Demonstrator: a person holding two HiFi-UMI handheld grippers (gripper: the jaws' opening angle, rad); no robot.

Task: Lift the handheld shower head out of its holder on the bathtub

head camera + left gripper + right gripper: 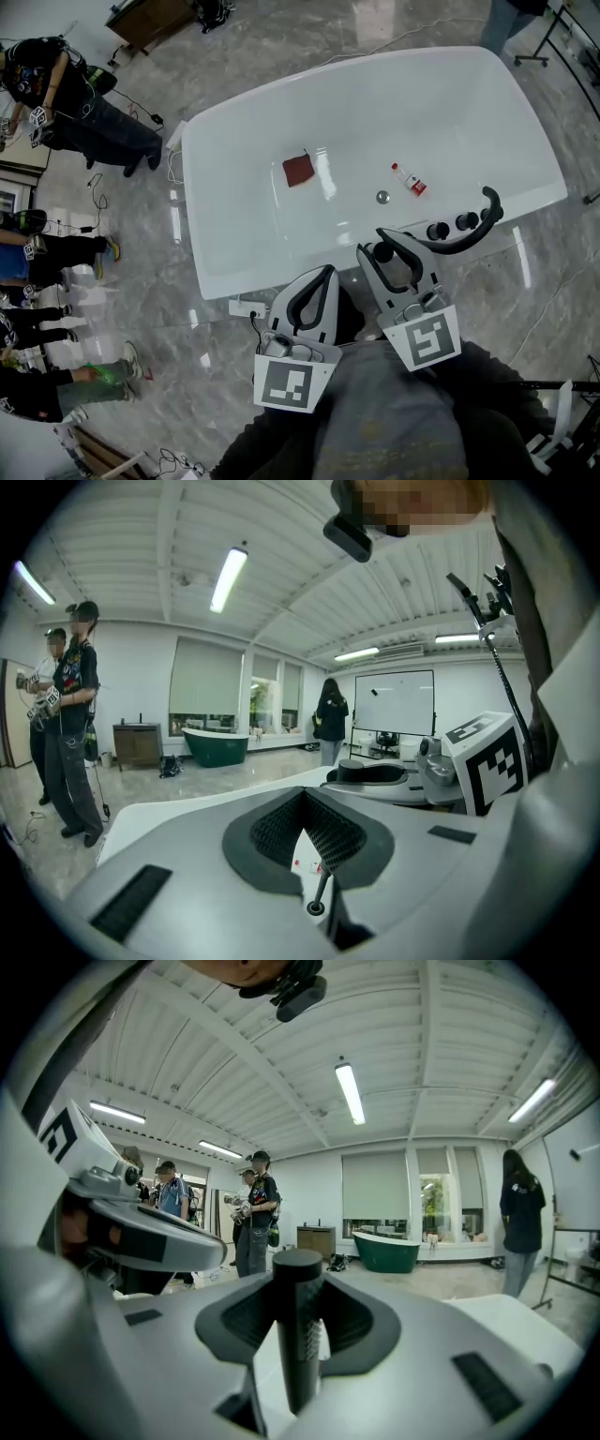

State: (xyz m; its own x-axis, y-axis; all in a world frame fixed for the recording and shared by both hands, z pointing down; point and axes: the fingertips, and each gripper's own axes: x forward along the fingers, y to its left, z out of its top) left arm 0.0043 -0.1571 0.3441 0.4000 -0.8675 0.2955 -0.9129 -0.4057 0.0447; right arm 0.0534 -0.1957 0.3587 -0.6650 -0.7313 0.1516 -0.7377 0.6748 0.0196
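Observation:
In the head view the white bathtub (234,141) lies ahead of me. A black curved spout (480,223) and round knobs (439,230) sit on its near rim. My right gripper (385,247) is shut on the black handle of the handheld shower head (382,252), just left of the knobs. In the right gripper view that handle (298,1335) stands upright between the dark pads (349,1321). The holder itself is hidden beneath the gripper. My left gripper (320,279) hovers beside it over the tub's near edge, and in its own view the left gripper (305,799) is shut with nothing in it.
Inside the tub lie a red cloth (299,171), a small bottle with a red label (410,180) and the drain (382,197). People stand on the marble floor at the left (89,117). A white power strip (242,307) with cables lies by the tub's near corner.

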